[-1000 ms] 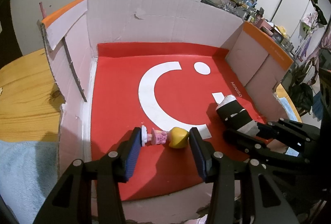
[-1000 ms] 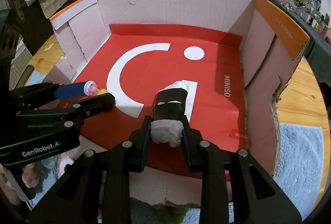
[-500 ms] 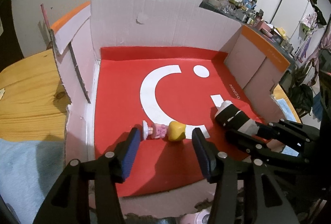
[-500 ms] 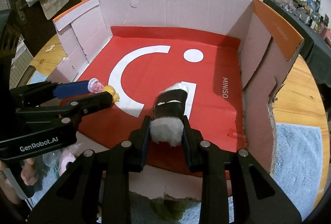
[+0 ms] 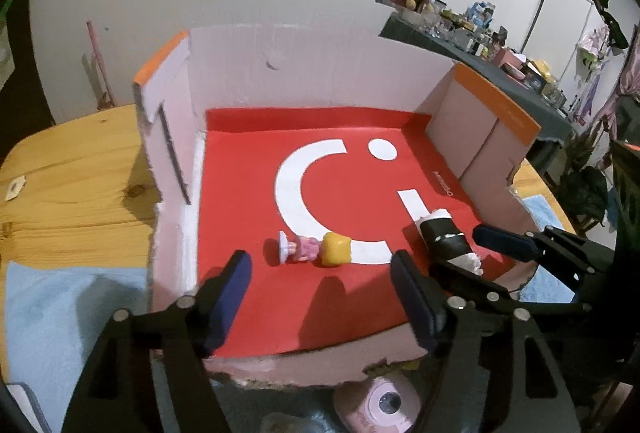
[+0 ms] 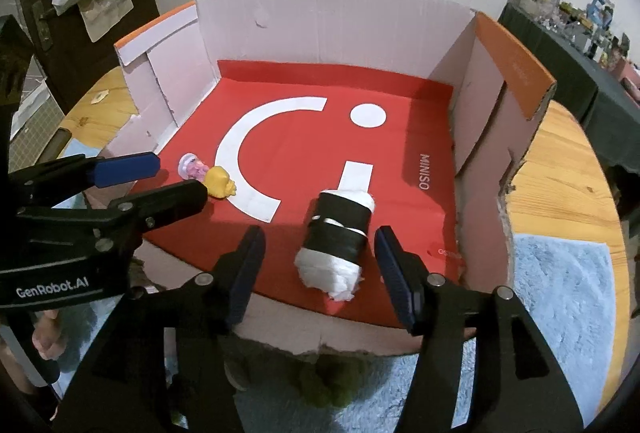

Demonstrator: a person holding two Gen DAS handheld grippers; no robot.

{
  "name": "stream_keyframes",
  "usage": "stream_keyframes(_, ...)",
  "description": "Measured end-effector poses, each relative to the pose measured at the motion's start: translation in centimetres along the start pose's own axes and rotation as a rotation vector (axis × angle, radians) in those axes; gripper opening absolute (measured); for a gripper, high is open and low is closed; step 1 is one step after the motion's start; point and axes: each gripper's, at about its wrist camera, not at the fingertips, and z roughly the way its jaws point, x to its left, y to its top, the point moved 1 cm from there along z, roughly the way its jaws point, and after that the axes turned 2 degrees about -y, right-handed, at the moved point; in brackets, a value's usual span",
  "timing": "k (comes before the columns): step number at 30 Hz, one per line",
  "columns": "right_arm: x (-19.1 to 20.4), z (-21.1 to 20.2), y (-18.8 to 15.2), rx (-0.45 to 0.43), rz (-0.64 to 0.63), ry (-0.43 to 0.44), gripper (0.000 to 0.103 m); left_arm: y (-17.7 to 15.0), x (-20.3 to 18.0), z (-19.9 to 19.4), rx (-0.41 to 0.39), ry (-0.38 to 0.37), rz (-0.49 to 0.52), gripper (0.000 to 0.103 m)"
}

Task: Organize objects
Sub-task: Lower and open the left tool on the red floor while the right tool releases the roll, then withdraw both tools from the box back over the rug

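A small doll with a yellow head and pink dress (image 5: 316, 249) (image 6: 208, 177) lies on the red floor of a shallow cardboard box (image 5: 280, 81) (image 6: 340, 21). My left gripper (image 5: 322, 285) (image 6: 168, 179) hovers just in front of the doll, its jaws opening, with nothing between the pads. A black-and-white wrapped roll (image 6: 336, 237) (image 5: 446, 239) lies near the box's front edge. My right gripper (image 6: 320, 265) (image 5: 460, 253) straddles the roll, jaws opening and pads clear of it.
The box sits on a wooden table (image 5: 72, 169) (image 6: 560, 173) with a light blue towel (image 5: 48, 313) (image 6: 560, 297) under its front. A pink round gadget (image 5: 384, 401) and a green fuzzy item (image 6: 332, 377) lie just outside the front wall. Cluttered shelves stand far right.
My right gripper has let go of the roll, which now lies on the box floor. The left jaws have spread wider and pulled back from the doll.
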Motion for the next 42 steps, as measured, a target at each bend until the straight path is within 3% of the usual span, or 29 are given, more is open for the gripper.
stream_keyframes(9, 0.2, -1.0, -0.3, -0.016, 0.007, 0.005, 0.056, -0.7, 1.0, -1.0, -0.002, 0.001, -0.026, 0.075)
stream_keyframes(12, 0.4, -1.4, -0.5, -0.025, 0.003, 0.007, 0.057, -0.9, 1.0, -1.2, -0.007, 0.004, -0.025, 0.081)
stream_keyframes(33, 1.0, -4.5, -1.8, -0.087, -0.01, -0.015, 0.085, -2.5, 0.6, -4.1, -0.049, 0.016, -0.003, 0.097)
stream_keyframes(36, 1.0, -4.8, -2.1, -0.093, -0.005, -0.015, 0.093, -2.8, 0.6, -4.7, -0.061, 0.021, 0.0, 0.1)
stream_keyframes(42, 1.1, -5.6, -2.7, -0.102, -0.001, -0.014, 0.093, -3.4, 0.2, -5.7, -0.077, 0.028, 0.028, 0.101)
